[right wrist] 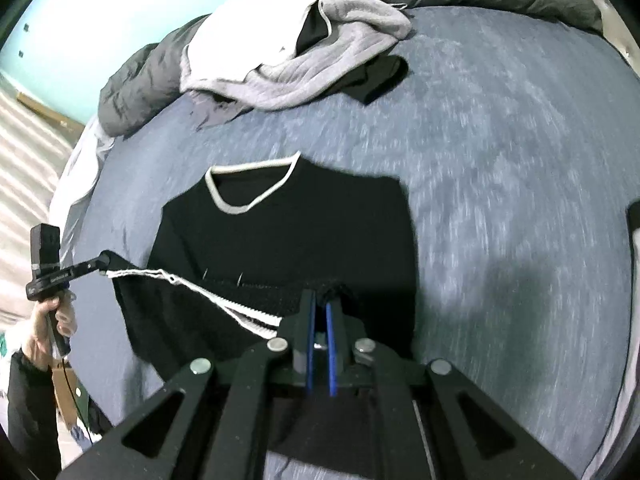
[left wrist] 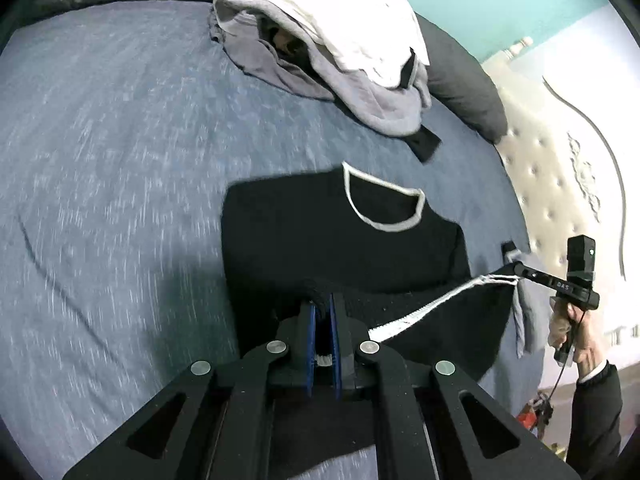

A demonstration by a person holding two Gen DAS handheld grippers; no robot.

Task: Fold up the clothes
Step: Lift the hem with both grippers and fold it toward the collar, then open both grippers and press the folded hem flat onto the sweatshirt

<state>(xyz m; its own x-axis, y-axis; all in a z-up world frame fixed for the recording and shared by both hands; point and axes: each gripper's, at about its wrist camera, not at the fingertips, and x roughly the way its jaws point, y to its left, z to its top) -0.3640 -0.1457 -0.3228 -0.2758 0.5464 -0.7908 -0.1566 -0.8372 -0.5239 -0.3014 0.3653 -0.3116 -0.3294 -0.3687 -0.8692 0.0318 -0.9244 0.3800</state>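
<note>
Blue-grey bedding (left wrist: 100, 168) carries a black sweater (left wrist: 320, 236) with white trim, collar end flat, hem lifted. Left gripper (left wrist: 323, 304) pinches one hem corner; right gripper (right wrist: 322, 300) pinches the other, a hand (left wrist: 576, 332) around its handle. Its lettering is unreadable. Beyond lies a clothes pile (left wrist: 332, 40).

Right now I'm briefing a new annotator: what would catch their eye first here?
The black sweater with a white-trimmed neck, spread mid-bed, its striped hem lifted by the left gripper and right gripper, both clamped. Behind it, a heap of grey and white clothes lies near the pillows.
</note>
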